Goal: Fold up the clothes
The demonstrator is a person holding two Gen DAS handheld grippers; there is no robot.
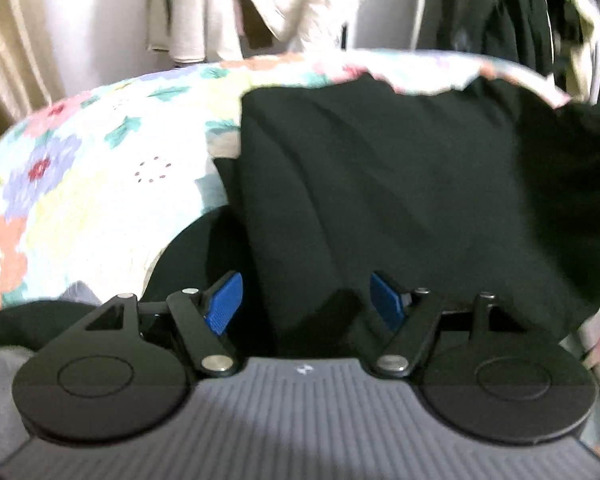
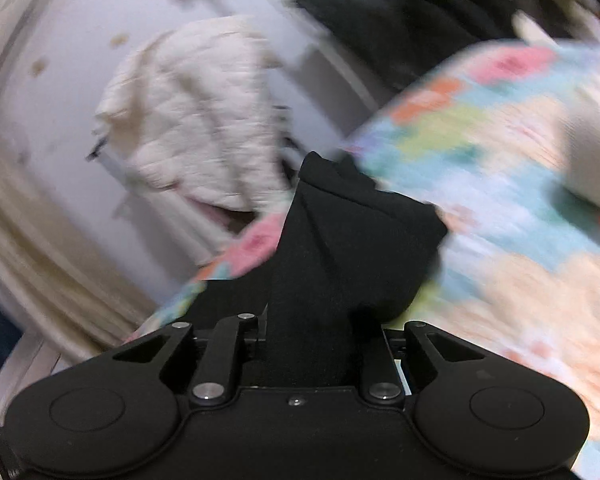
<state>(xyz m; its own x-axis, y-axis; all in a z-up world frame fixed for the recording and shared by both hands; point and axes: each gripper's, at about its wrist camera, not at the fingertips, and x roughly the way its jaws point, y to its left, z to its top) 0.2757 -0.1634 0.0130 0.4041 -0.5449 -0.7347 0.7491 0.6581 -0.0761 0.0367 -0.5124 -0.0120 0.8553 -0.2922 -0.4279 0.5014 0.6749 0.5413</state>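
A black garment point(image 1: 380, 184) lies spread over the flowered bedspread point(image 1: 84, 168) in the left wrist view. My left gripper point(image 1: 305, 300) is open, its blue pads point(image 1: 224, 300) wide apart with a fold of the black cloth lying between them. In the blurred right wrist view, my right gripper point(image 2: 312, 332) is shut on a bunch of the black garment point(image 2: 340, 232), which rises from between the fingers and hides their tips. The flowered bedspread point(image 2: 500, 184) shows beyond and to the right.
Pale curtains point(image 1: 4, 40) and hanging light cloths point(image 1: 196, 12) stand behind the bed, with dark clothes point(image 1: 500, 12) hanging at the back right. A cream garment point(image 2: 192, 112) hangs against a white wall. A pale pillow point(image 2: 596, 148) lies at the right edge.
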